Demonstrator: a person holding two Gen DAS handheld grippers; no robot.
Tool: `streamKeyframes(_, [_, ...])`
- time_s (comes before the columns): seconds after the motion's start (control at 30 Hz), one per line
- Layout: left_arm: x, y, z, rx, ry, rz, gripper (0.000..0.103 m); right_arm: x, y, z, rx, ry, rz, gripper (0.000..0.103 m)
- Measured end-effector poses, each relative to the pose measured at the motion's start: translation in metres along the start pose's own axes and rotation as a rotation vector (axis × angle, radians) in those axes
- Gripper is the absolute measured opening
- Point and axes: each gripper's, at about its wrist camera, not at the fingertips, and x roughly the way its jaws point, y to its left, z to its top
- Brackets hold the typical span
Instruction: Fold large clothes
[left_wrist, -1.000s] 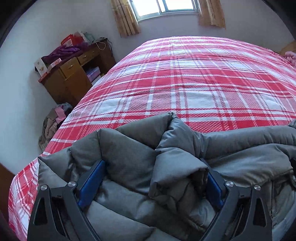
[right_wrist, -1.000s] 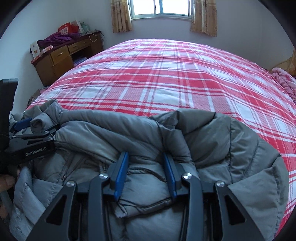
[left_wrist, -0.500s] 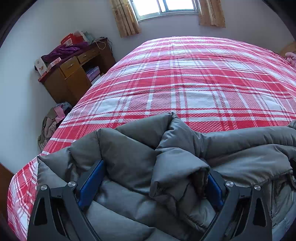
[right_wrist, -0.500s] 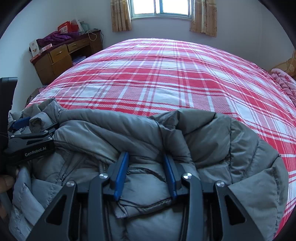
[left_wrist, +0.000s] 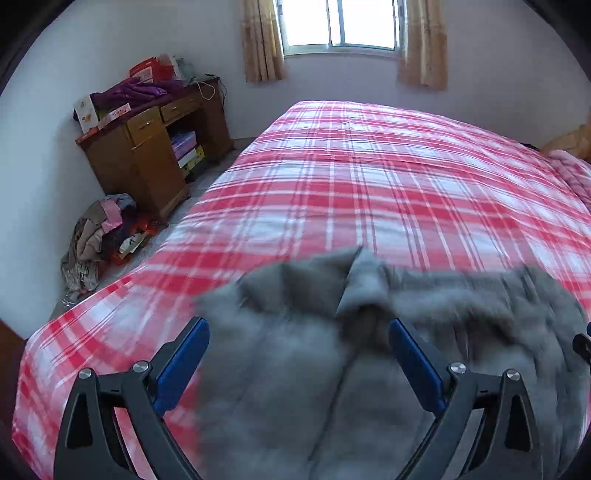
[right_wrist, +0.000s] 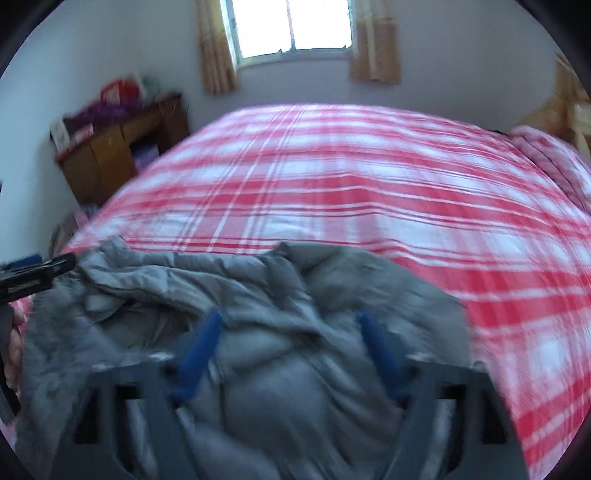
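A grey puffer jacket (left_wrist: 332, 354) lies bunched at the near edge of the red plaid bed (left_wrist: 369, 192). It also shows in the right wrist view (right_wrist: 266, 332), blurred by motion. My left gripper (left_wrist: 297, 332) is open, its blue pads wide apart above the jacket and holding nothing. My right gripper (right_wrist: 291, 332) is open too, its jaws spread over the jacket's middle. The left gripper's black body shows at the left edge of the right wrist view (right_wrist: 33, 273).
A wooden desk (left_wrist: 147, 147) piled with boxes and purple clothes stands at the left wall. A heap of clothes (left_wrist: 99, 236) lies on the floor beside it. A window (left_wrist: 340, 22) with curtains is at the back. A pink blanket (right_wrist: 546, 158) lies at the bed's right.
Both grippers have let go of the jacket and lifted back. The right jaws opened wide. The jacket has dropped and lies flatter; both views are blurred by motion.
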Motion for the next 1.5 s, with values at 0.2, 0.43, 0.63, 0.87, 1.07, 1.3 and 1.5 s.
streamKeyframes(0.2, [-0.062,0.043,-0.128,0.099,0.053,0.019,0.098,-0.08,-0.066,-0.095,0.09,0.141,-0.005,0.084])
streamKeyframes(0.43, [-0.116,0.08,-0.248,0.087,0.094,0.04,0.098,-0.174,-0.101,-0.203,0.17,0.166,-0.03,0.084])
streamKeyframes(0.63, [-0.138,0.096,-0.29,0.019,0.119,0.003,0.098,-0.212,-0.09,-0.257,0.189,0.171,-0.033,0.084])
streamKeyframes(0.87, [-0.15,0.112,-0.325,-0.013,0.128,-0.018,0.098,-0.235,-0.064,-0.302,0.169,0.189,0.026,0.078])
streamKeyframes(1.07, [-0.155,0.11,-0.337,-0.021,0.128,-0.172,0.031,-0.245,-0.059,-0.325,0.135,0.182,0.056,0.031])
streamKeyframes(1.3, [-0.22,0.104,-0.319,0.031,-0.016,-0.258,0.005,-0.278,-0.056,-0.318,0.175,0.074,0.197,0.01])
streamKeyframes(1.5, [-0.325,0.133,-0.28,-0.043,-0.198,-0.425,0.004,-0.363,-0.059,-0.288,0.183,-0.098,0.282,0.009])
